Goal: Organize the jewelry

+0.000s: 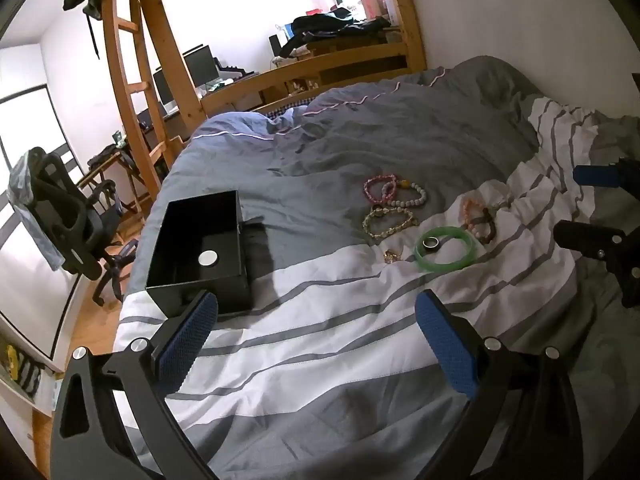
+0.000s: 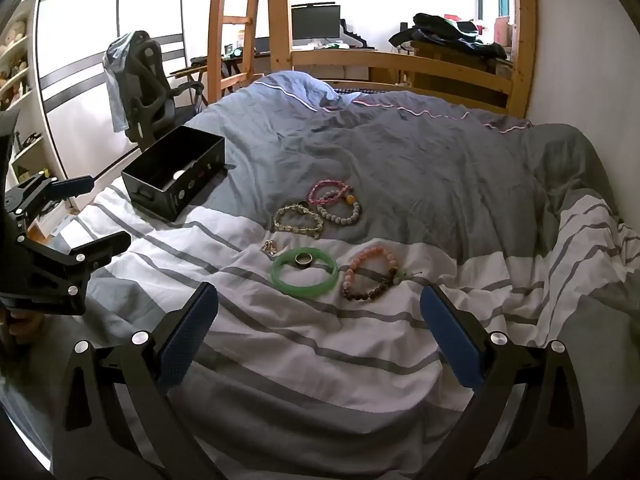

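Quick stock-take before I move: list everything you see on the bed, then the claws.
black box: one, open, on duvet left of the jewelry; silver disc inside
green bangle: one, on white stripe
ring: one, dark metal, inside the bangle
beaded bracelets: about five; pink, grey-white, pale gold, peach, brown
gold trinket: one, left of bangle
duvet: grey with white stripes
left claw: open, empty
right claw: open, empty

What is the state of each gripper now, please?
Left gripper: open, holding nothing.
Right gripper: open, holding nothing.
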Available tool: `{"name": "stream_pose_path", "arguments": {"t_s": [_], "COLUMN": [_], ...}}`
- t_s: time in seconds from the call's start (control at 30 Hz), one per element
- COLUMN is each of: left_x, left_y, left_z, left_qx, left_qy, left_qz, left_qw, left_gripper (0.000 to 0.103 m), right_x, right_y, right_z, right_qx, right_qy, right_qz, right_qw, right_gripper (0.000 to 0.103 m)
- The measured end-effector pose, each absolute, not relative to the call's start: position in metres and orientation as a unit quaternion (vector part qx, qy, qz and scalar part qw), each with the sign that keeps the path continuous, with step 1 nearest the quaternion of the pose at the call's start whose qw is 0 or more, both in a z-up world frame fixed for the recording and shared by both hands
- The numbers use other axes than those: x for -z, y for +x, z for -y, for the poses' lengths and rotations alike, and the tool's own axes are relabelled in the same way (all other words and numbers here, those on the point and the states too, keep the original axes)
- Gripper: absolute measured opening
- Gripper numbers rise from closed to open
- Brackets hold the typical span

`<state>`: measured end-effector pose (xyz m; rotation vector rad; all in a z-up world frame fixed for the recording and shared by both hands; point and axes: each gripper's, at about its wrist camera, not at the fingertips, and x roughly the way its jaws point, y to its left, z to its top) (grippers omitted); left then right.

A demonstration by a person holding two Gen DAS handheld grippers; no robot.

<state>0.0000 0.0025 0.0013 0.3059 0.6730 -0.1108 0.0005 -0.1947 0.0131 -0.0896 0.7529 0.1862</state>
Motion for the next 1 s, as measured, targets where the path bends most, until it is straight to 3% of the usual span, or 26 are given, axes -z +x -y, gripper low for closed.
{"name": "stream_pose_path", "arguments": {"t_s": [1.0], "left_x": [-0.003], "left_y": [0.001], "left_z": [-0.004], "left_qx": [0.055], "left_qy": [0.145], "left_qz": [-0.33], "left_qw": [0.931], "left_gripper": [0.098], "right_x": [-0.01], "right_y": [0.003], "right_z": [0.197], "right_qx": [-0.079], "right_qy": [-0.042], "right_qz": [-0.375], "right_qw": [0.923], "right_gripper": [0.1]}}
